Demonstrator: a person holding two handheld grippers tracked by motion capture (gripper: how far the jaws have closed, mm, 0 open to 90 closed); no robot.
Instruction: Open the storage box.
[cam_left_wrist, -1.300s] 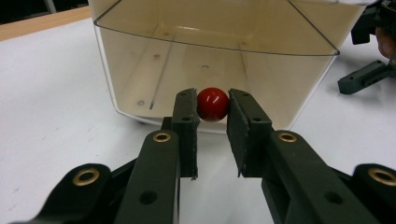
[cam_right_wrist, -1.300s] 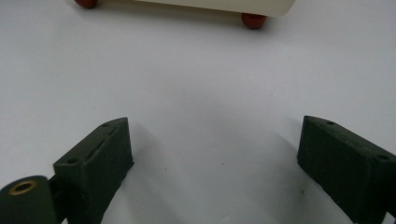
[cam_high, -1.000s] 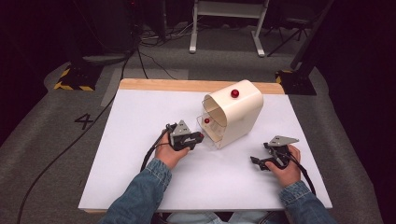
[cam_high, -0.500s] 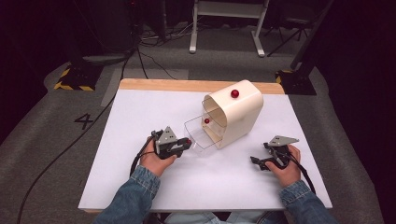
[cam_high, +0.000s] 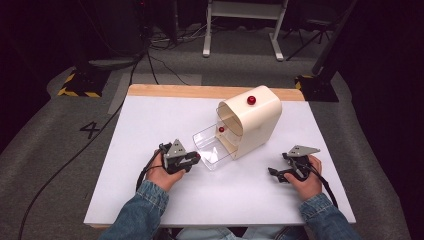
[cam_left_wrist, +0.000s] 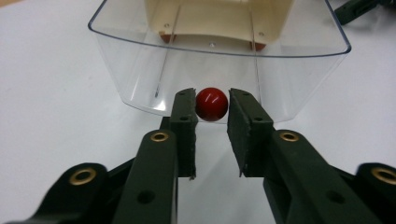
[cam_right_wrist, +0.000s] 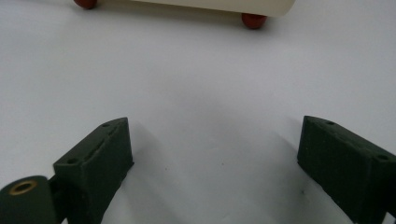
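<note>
On the white table (cam_high: 150, 125), a clear drawer (cam_left_wrist: 219, 60) stands pulled out of the cream box (cam_high: 252, 122). Left gripper (cam_left_wrist: 211, 103) jaws, just easing apart, flank its red knob (cam_left_wrist: 211, 104), small, hard, slippery; the drawer looks light. Right gripper (cam_right_wrist: 212, 158) rests, jaws wide.

A white-topped rectangular table (cam_high: 150, 130) with a pale wooden far edge stands on grey carpet (cam_high: 45, 165) marked with a black "4" (cam_high: 90, 129). Beyond it the room is dark, with a white metal stand (cam_high: 243, 20), black cables (cam_high: 165, 45) and yellow-and-black hazard tape (cam_high: 75, 92).
</note>
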